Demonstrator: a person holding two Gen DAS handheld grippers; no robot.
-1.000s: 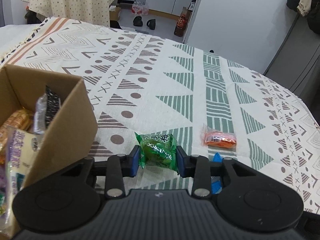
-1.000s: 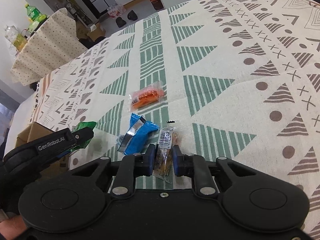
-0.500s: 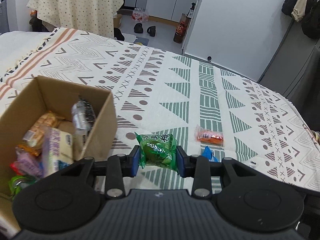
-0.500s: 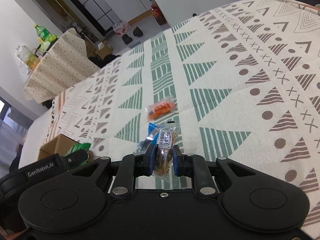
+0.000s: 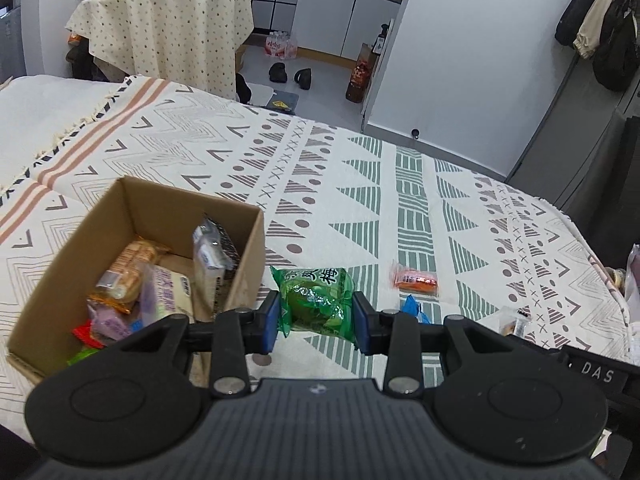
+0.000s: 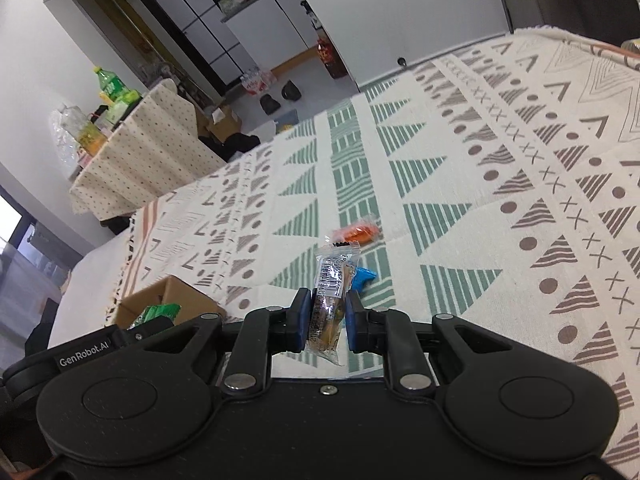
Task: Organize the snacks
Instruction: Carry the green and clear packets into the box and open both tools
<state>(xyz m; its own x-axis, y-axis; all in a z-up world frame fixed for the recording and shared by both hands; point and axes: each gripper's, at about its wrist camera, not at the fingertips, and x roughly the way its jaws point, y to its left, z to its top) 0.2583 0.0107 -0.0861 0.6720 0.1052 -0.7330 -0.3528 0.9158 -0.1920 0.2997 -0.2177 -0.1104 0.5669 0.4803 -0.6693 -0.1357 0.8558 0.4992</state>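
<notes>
green snack [image 5: 316, 300] gripped in left tool [image 5: 316, 322]

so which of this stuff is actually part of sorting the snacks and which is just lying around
Part of the job:
- green snack pack in the left gripper
- clear-wrapped brown snack in the right gripper
- orange packet and blue packet on the cloth
- cardboard box holding snacks

Just lying about:
- shoes on the floor
- green bottle on the side table
- hanging coats
</notes>
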